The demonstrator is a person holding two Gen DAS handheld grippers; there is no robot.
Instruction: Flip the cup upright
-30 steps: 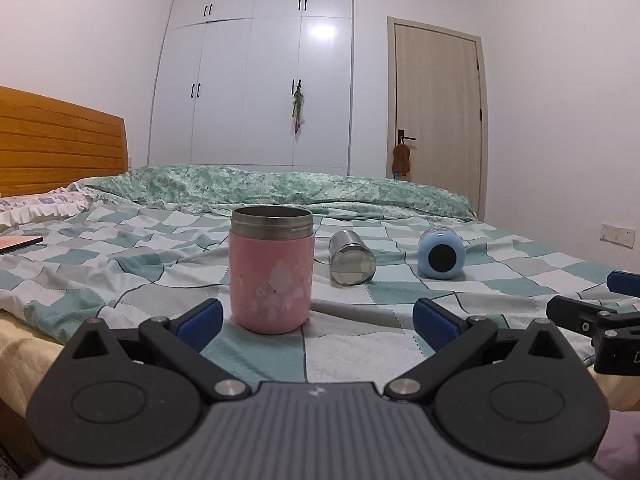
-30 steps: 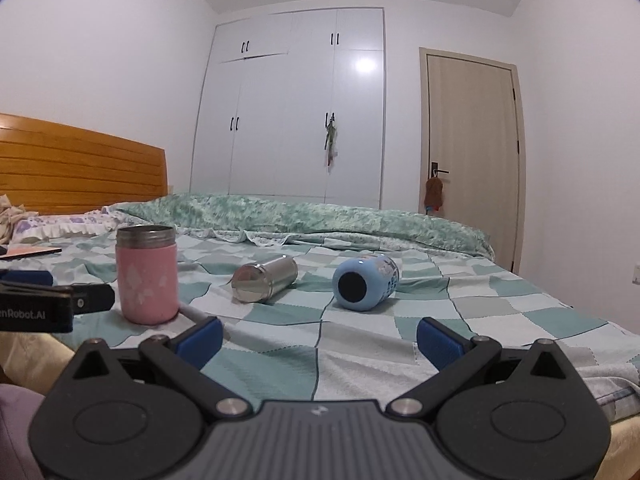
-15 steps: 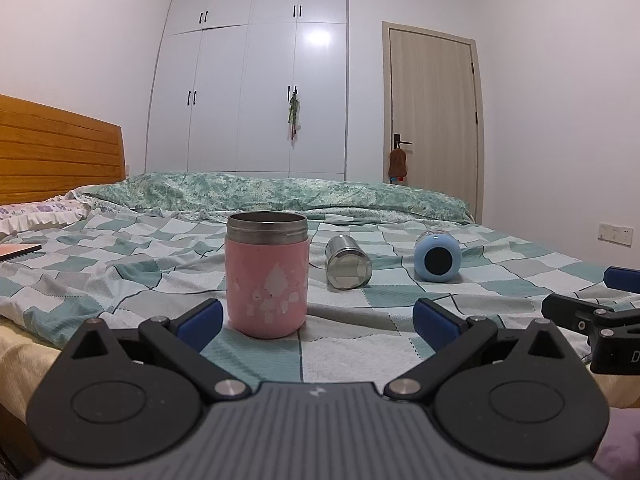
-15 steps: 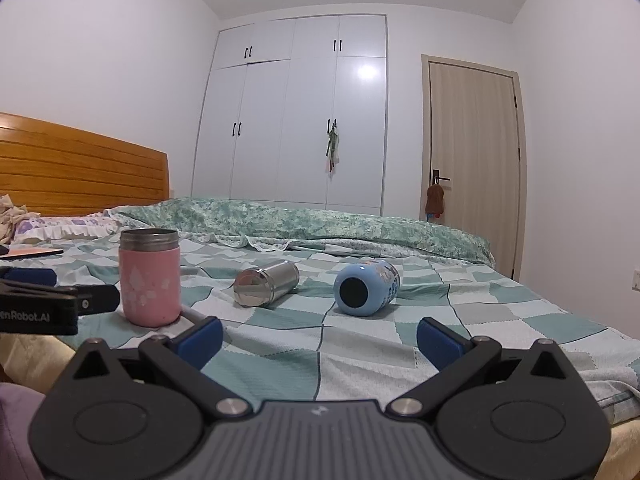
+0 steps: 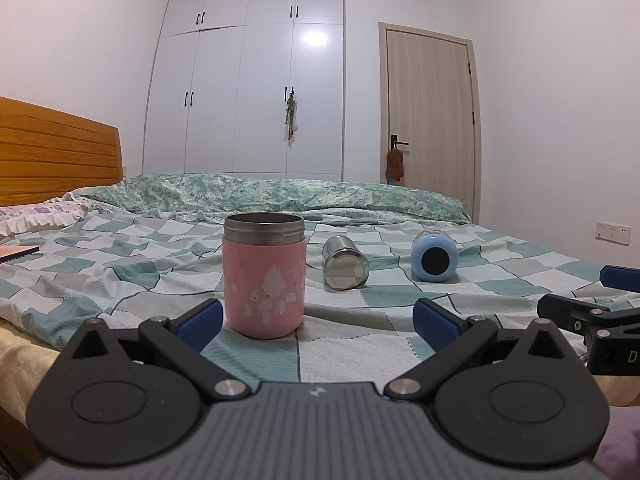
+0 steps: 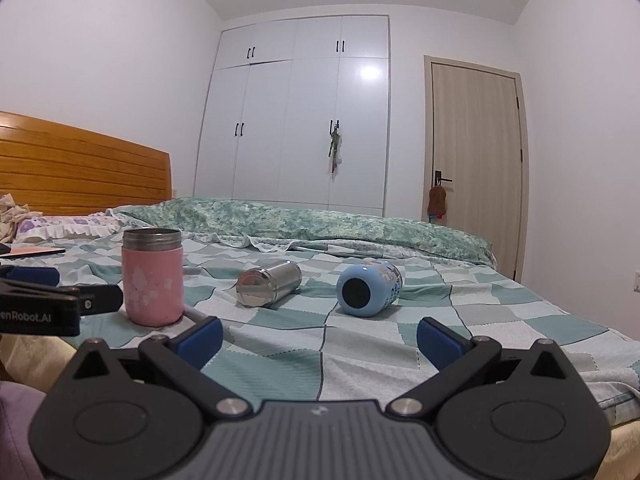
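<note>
A pink cup (image 5: 263, 276) with a steel rim stands upright on the checked bed cover, just beyond my left gripper (image 5: 318, 318), which is open and empty. It also shows in the right wrist view (image 6: 152, 276). A steel cup (image 5: 346, 268) (image 6: 269, 283) lies on its side behind it. A light blue cup (image 5: 435, 255) (image 6: 369, 289) lies on its side further right. My right gripper (image 6: 320, 340) is open and empty, short of the blue and steel cups.
The bed cover (image 6: 480, 320) reaches to a folded green quilt (image 5: 280, 194) at the back. A wooden headboard (image 5: 56, 152) is at left, with a pillow (image 6: 64, 226) and a flat orange item (image 5: 16, 253). Wardrobe and door stand behind.
Both grippers have tilted or dropped slightly, so the cups sit a little lower in view. The cups have not moved. Both grippers stay open.
</note>
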